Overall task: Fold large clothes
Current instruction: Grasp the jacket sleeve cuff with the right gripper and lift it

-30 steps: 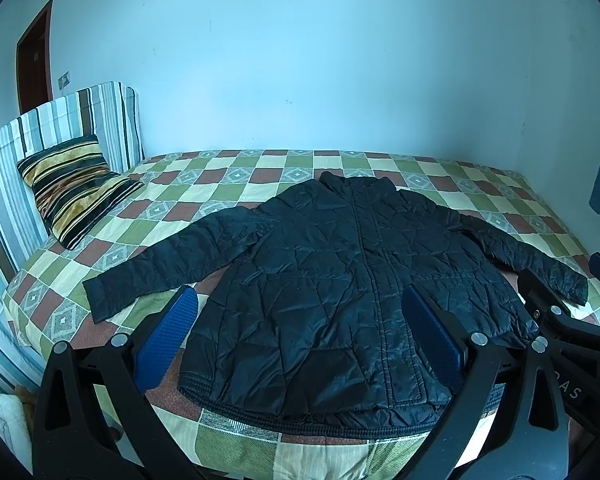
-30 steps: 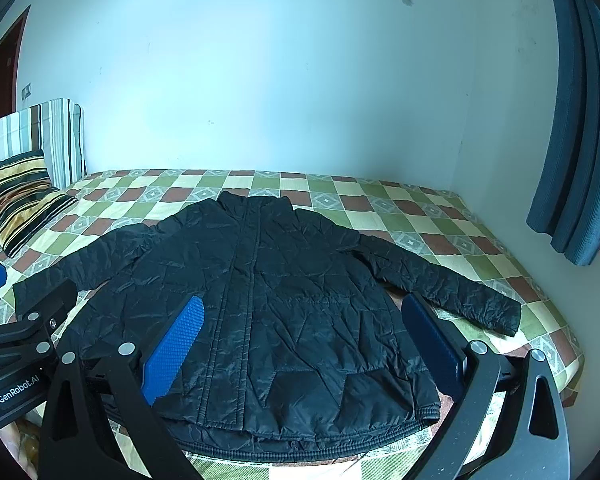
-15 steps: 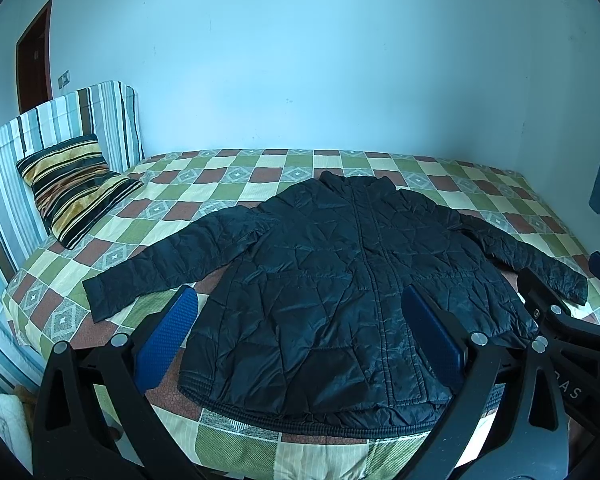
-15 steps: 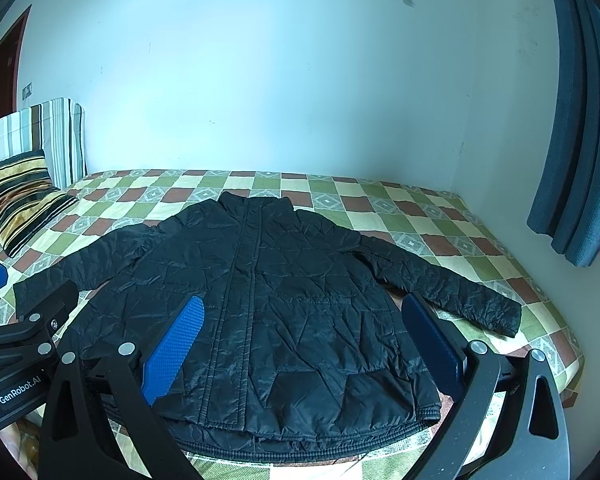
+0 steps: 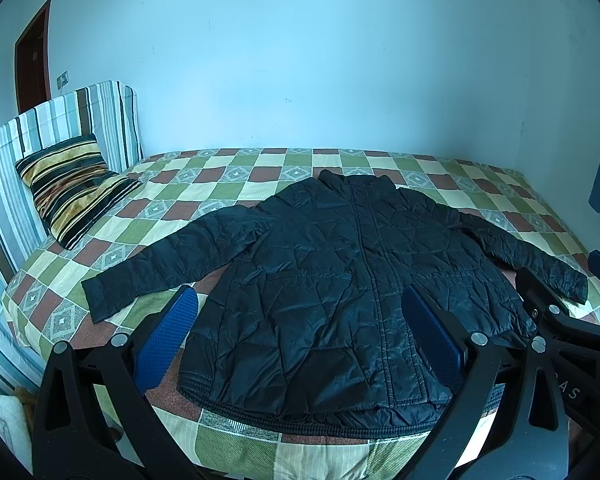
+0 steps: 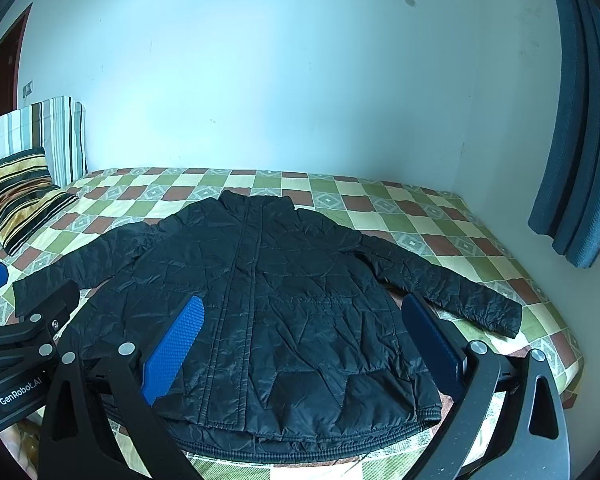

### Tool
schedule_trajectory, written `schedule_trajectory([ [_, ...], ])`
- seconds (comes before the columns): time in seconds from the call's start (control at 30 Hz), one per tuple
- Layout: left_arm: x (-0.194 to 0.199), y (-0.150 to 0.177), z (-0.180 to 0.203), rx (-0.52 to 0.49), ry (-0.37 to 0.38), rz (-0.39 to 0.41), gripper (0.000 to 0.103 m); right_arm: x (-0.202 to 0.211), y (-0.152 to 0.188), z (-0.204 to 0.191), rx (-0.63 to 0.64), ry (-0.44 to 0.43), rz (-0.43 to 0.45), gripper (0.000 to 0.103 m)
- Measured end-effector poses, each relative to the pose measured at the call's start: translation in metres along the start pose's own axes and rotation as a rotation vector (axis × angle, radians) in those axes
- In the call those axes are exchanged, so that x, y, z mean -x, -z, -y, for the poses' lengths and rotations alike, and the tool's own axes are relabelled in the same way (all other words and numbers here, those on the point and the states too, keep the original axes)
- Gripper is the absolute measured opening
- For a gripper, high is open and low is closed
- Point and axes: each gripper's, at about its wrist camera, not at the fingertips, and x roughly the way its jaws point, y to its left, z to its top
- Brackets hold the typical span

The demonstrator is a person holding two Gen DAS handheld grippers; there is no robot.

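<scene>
A black quilted jacket (image 5: 340, 280) lies flat, front up, on the checkered bed (image 5: 228, 184), sleeves spread left and right, hem toward me. It also shows in the right wrist view (image 6: 276, 300). My left gripper (image 5: 300, 328) is open and empty, held above the hem near the bed's front edge. My right gripper (image 6: 300, 332) is open and empty, also above the hem. Each gripper shows at the edge of the other's view: the right one (image 5: 560, 320) and the left one (image 6: 28, 328).
A striped pillow (image 5: 72, 184) leans on a striped headboard (image 5: 60, 120) at the left. A blue curtain (image 6: 572, 120) hangs at the right. A pale wall stands behind the bed. A brown door (image 5: 32, 68) is at the far left.
</scene>
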Motion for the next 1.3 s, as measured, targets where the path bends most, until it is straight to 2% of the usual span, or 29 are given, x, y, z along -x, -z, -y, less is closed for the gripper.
schedule_trajectory([
  [0.3, -0.020, 0.002, 0.000, 0.002, -0.014, -0.034, 0.101, -0.011, 0.003, 0.000, 0.001, -0.005, -0.021, 0.098],
  [0.47, -0.069, 0.008, -0.009, -0.011, -0.108, -0.100, 0.101, -0.047, 0.012, 0.021, -0.051, -0.008, -0.079, 0.098],
  [0.57, -0.111, 0.012, -0.023, -0.005, -0.196, -0.156, 0.101, -0.077, 0.021, 0.050, -0.095, 0.039, -0.128, 0.098],
  [0.67, -0.149, 0.016, -0.038, -0.001, -0.286, -0.194, 0.101, -0.110, 0.028, 0.094, -0.158, 0.114, -0.168, 0.098],
  [0.8, -0.194, 0.023, -0.067, 0.013, -0.381, -0.254, 0.101, -0.150, 0.037, 0.179, -0.297, 0.224, -0.199, 0.098],
  [1.0, -0.232, 0.030, -0.107, 0.094, -0.491, -0.313, 0.101, -0.188, 0.057, 0.308, -0.508, 0.429, -0.229, 0.098],
  [1.03, -0.237, 0.033, -0.113, 0.103, -0.510, -0.326, 0.101, -0.193, 0.061, 0.326, -0.535, 0.456, -0.237, 0.096],
  [1.07, -0.243, 0.035, -0.114, 0.107, -0.518, -0.336, 0.101, -0.197, 0.065, 0.342, -0.562, 0.477, -0.250, 0.088],
  [1.1, -0.246, 0.037, -0.116, 0.108, -0.527, -0.345, 0.101, -0.202, 0.071, 0.361, -0.601, 0.490, -0.264, 0.080],
  [1.13, -0.250, 0.040, -0.118, 0.107, -0.537, -0.354, 0.101, -0.207, 0.077, 0.378, -0.647, 0.500, -0.284, 0.065],
  [1.3, -0.262, 0.050, -0.119, 0.088, -0.567, -0.374, 0.101, -0.219, 0.100, 0.415, -0.815, 0.440, -0.299, 0.064],
])
